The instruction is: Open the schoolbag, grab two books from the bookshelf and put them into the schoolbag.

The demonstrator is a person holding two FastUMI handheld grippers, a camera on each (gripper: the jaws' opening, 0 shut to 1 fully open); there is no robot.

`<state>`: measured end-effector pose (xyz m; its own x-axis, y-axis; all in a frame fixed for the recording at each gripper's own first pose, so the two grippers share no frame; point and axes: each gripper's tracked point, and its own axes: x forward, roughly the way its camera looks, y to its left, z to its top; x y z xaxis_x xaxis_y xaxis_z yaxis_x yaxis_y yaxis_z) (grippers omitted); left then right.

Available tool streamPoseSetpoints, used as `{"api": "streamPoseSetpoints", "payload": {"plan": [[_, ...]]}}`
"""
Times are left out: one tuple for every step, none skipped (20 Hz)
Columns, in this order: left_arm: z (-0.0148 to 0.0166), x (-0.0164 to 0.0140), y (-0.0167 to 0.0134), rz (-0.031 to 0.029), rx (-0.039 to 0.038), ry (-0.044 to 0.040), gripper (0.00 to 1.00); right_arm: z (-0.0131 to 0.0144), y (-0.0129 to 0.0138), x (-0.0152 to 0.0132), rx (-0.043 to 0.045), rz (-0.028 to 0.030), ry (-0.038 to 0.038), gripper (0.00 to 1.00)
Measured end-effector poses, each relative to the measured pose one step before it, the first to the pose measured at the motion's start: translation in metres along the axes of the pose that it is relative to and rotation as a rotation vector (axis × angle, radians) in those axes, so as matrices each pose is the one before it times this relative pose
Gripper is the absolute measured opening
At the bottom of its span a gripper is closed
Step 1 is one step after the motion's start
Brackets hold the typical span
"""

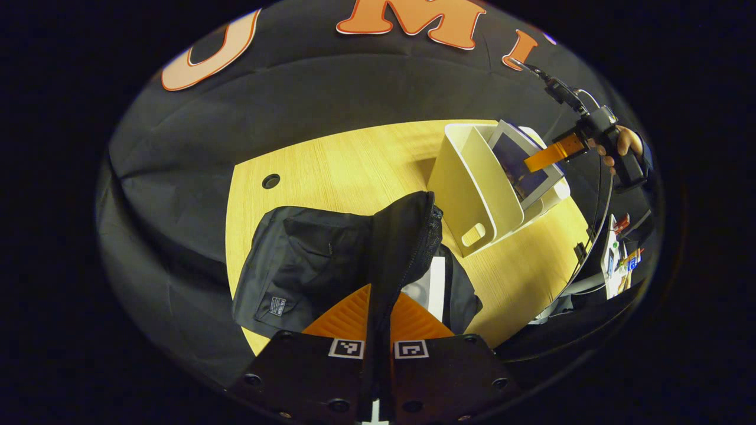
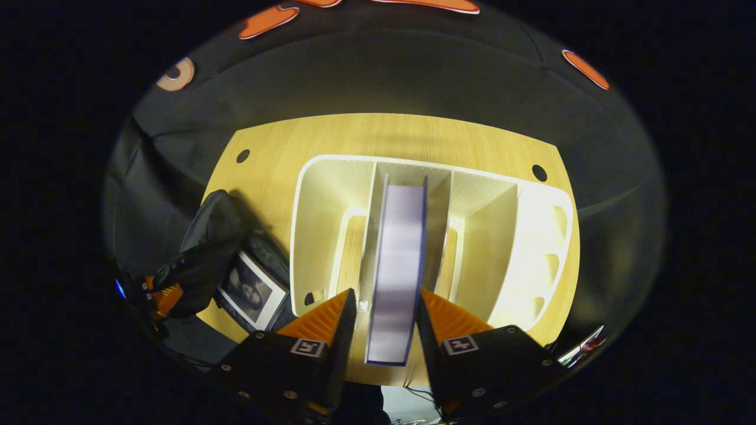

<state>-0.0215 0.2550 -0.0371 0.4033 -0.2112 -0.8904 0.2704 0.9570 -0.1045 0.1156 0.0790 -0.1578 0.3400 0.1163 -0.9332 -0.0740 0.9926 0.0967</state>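
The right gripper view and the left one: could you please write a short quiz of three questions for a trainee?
1. True or false: the left gripper pinches the schoolbag flap.
2. The right gripper has its fingers around what? A) book B) cup C) pen
3. How many books already lie inside the schoolbag?

Key:
1. True.
2. A, the book standing in the bookshelf.
3. One.

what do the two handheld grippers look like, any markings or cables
Each gripper has a black body studded with screws, and a square black-and-white tag at the base of each of its ribbed, wedge-shaped jaws. In the left gripper view the right gripper shows farther off, with black cables trailing from its dark handle.
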Motion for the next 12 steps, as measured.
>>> {"api": "streamPoseSetpoints", "payload": {"plan": [[0.00038,0.00001,-0.00107,0.00057,-0.00153,-0.00006,0.05,-0.00058,-0.00517,-0.00018,0.00637,-0.01766,0.00327,0.42],[0.00015,0.00069,-0.00030,-0.00346,0.00069,-0.00099,0.05,-0.00157,-0.00220,-0.00196,0.01072,-0.01027,0.00244,0.39],[0.00008,0.00100,-0.00042,-0.00573,0.00064,-0.00158,0.05,-0.00307,-0.00041,-0.00343,0.01791,0.00142,0.00815,0.35],[-0.00087,0.00069,-0.00059,-0.00709,-0.00289,-0.00044,0.05,-0.00158,-0.00065,-0.00249,0.02018,0.00066,-0.00099,0.34],[-0.00055,-0.00001,0.00000,-0.00706,0.00071,-0.00179,0.05,-0.00062,-0.00064,-0.00437,0.01192,-0.00299,-0.01015,0.32],[-0.00016,0.00021,-0.00036,-0.00670,0.00223,-0.00249,0.05,-0.00328,-0.00392,-0.00553,0.00324,-0.00340,-0.01114,0.31],[-0.00042,-0.00013,0.00088,-0.00473,0.00622,-0.00352,0.05,-0.00267,-0.00041,-0.00628,0.01006,0.00088,-0.01485,0.30],[0.00048,-0.00082,0.00046,-0.00431,0.00660,-0.00384,0.05,-0.00641,0.00119,-0.00659,0.00967,0.00956,-0.00695,0.30],[-0.00048,0.00001,0.00036,-0.00611,0.00776,-0.00335,0.05,-0.00638,0.00197,-0.00745,0.01432,0.01068,-0.00842,0.30],[-0.00083,-0.00027,-0.00009,-0.00632,0.00580,-0.00335,0.05,-0.00774,-0.00035,-0.00684,0.01166,0.00884,-0.00558,0.29],[-0.00065,-0.00055,-0.00079,-0.00780,0.00694,-0.00156,0.05,-0.00909,0.00012,-0.00545,0.01246,0.00258,-0.00631,0.29],[-0.00089,0.00024,0.00065,-0.00421,0.00836,-0.00266,0.05,-0.00830,-0.00227,-0.00603,0.01254,-0.00067,-0.00448,0.29]]}}
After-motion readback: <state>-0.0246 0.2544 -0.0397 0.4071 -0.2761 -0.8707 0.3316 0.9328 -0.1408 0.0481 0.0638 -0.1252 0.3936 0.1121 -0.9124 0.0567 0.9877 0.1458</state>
